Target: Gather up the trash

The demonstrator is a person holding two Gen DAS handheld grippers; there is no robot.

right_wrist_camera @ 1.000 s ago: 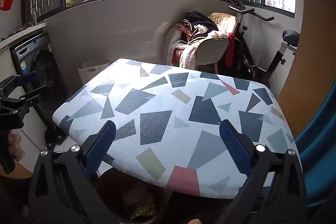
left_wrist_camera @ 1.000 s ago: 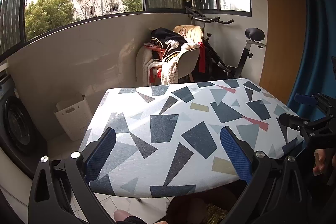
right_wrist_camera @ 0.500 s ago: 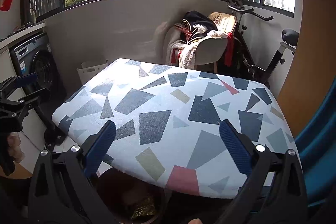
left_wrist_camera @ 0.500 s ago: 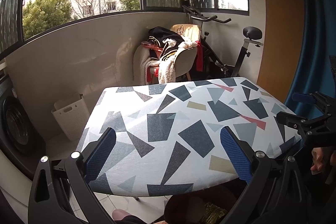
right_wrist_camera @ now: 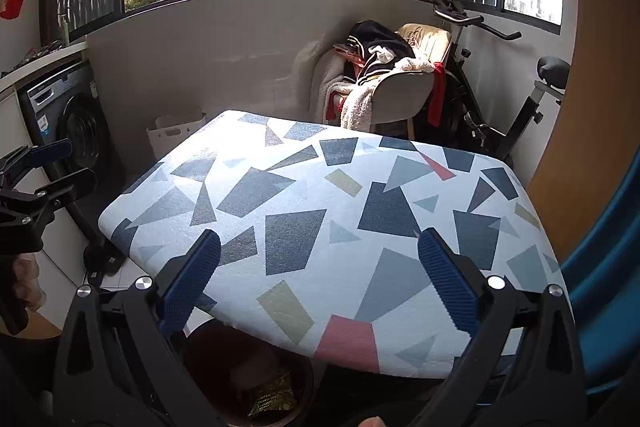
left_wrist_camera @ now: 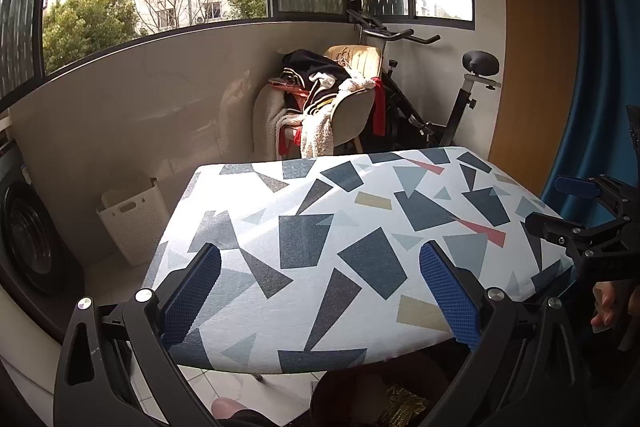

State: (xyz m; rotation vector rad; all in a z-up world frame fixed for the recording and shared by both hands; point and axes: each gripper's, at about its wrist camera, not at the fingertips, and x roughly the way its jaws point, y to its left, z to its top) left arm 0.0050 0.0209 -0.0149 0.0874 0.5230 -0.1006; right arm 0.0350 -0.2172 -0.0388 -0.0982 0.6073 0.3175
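A brown round trash bin [right_wrist_camera: 244,379] stands on the floor under the near edge of the patterned table [right_wrist_camera: 320,211]; a gold wrapper [right_wrist_camera: 272,397] lies inside it. The bin also shows in the left wrist view [left_wrist_camera: 360,399], with gold wrapper [left_wrist_camera: 402,409]. My left gripper [left_wrist_camera: 320,291] is open and empty above the table's near edge. My right gripper [right_wrist_camera: 318,283] is open and empty over the table's near edge. Each gripper shows from the side in the other's view: the right one [left_wrist_camera: 580,211], the left one [right_wrist_camera: 44,167]. No trash shows on the table top.
A white laundry basket [left_wrist_camera: 132,223] stands by the wall. A washing machine [right_wrist_camera: 72,123] is at the left. A chair piled with clothes [left_wrist_camera: 328,103] and an exercise bike [left_wrist_camera: 440,99] stand behind the table. A blue curtain [left_wrist_camera: 600,67] hangs at the right.
The left wrist view has shifted slightly, so the table sits a little more to the right. The right wrist view has barely changed. Both grippers stay open and empty.
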